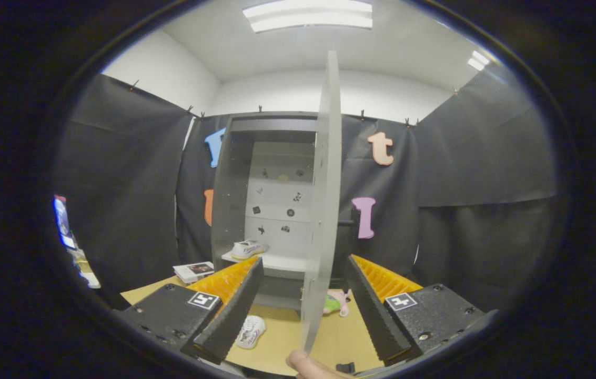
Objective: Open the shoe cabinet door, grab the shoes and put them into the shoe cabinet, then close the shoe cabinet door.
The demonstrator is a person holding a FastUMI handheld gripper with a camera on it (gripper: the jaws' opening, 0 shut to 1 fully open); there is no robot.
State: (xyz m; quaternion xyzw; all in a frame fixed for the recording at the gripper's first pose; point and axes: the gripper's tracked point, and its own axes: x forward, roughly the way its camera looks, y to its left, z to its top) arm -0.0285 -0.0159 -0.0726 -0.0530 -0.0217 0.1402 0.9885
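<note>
- Shoe cabinet [234, 210]: stood at the far side of the bench [282, 337], against the booth wall, interior exposed.
- Cabinet door [324, 210]: swung open, seen edge-on, its lower edge standing between your gripper's fingers.
- Gripper [300, 310]: you held it level, pointed at the cabinet, fingers spread wide; neither finger appeared to press the door.
- Fingertip [305, 363]: one of yours showed at the near edge, just below the door's bottom corner.
- First shoe [248, 248]: white, already resting on the cabinet shelf, near its left front.
- Second shoe [250, 331]: white, lying on the bench just beyond the left finger, left of the door, not yet shelved.
- Plush toy [335, 304]: lay on the bench behind the door's foot, to the right.
- Booklets [193, 271]: stacked on the bench left of the cabinet.
- Risk, judged: closing now would leave one shoe outside; you probably needed to clear the door first.
- Risk, judged: swinging left toward that shoe with the door between the fingers could knock the panel or jam the right finger against it.
- Risk, judged: a wide sweep might nudge the shoe off the bench's near edge.
</note>
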